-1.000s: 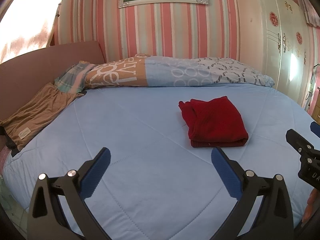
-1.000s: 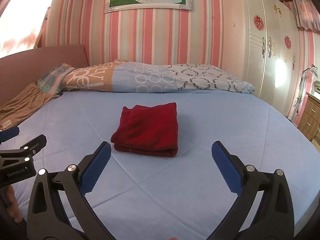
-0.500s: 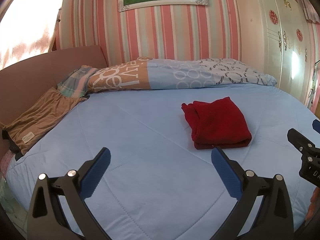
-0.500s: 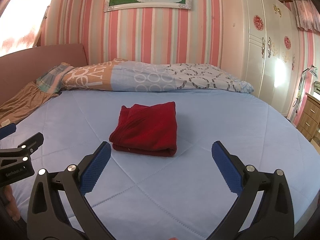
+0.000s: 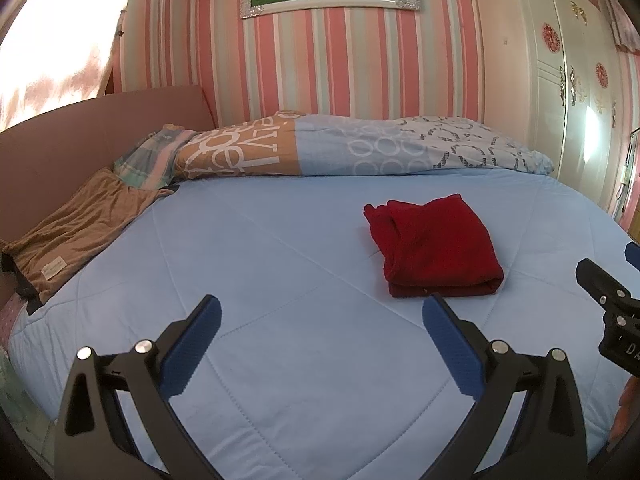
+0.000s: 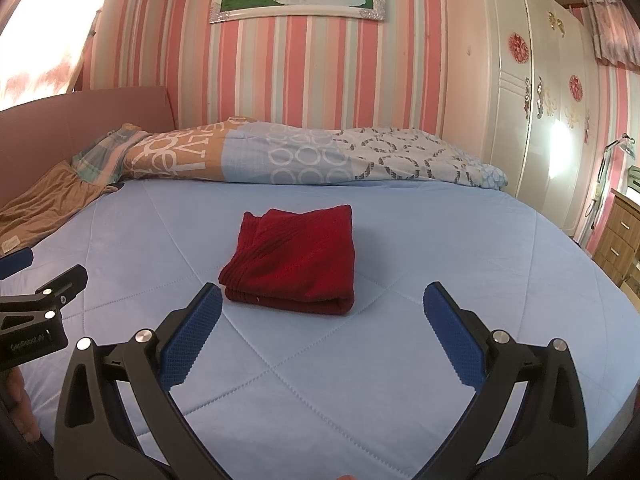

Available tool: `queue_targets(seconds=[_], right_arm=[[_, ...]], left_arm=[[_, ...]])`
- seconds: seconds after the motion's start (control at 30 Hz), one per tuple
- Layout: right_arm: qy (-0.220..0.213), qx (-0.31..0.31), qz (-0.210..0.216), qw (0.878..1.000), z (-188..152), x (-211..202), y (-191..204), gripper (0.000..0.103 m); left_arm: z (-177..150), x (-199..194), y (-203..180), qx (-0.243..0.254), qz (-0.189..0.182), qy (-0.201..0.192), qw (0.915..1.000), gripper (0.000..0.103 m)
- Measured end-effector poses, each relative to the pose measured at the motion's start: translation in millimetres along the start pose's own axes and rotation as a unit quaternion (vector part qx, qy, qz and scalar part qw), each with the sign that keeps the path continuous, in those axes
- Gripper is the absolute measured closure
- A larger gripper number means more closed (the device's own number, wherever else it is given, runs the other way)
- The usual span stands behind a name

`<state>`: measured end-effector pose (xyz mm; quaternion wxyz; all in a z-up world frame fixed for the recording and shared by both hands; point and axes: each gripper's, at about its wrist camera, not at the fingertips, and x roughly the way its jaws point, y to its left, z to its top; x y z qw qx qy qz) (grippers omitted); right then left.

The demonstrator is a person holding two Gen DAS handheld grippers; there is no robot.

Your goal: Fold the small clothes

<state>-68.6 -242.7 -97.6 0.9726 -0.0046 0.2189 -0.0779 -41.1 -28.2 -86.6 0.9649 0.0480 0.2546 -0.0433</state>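
I count one folded red garment at 12 o'clock on the bed; one brown garment at 10 o'clock. Left gripper and right gripper: jaws spread, empty.

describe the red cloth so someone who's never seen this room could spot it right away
Start at the blue bed under the striped wall. Near its middle, in front of the patterned duvet, lies the red cloth, folded into a neat block. It is the only red fabric; the brown garment lies at the bed's left edge.
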Motion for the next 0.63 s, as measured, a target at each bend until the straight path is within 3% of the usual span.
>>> queue_targets(seconds=[0.63], right_arm=[[0.0,0.0,0.0,1.0,0.7,-0.1,0.1,0.003]], left_arm=[[-1.2,0.9,-0.4,0.003,-0.001,-0.001,1.0,0.002]])
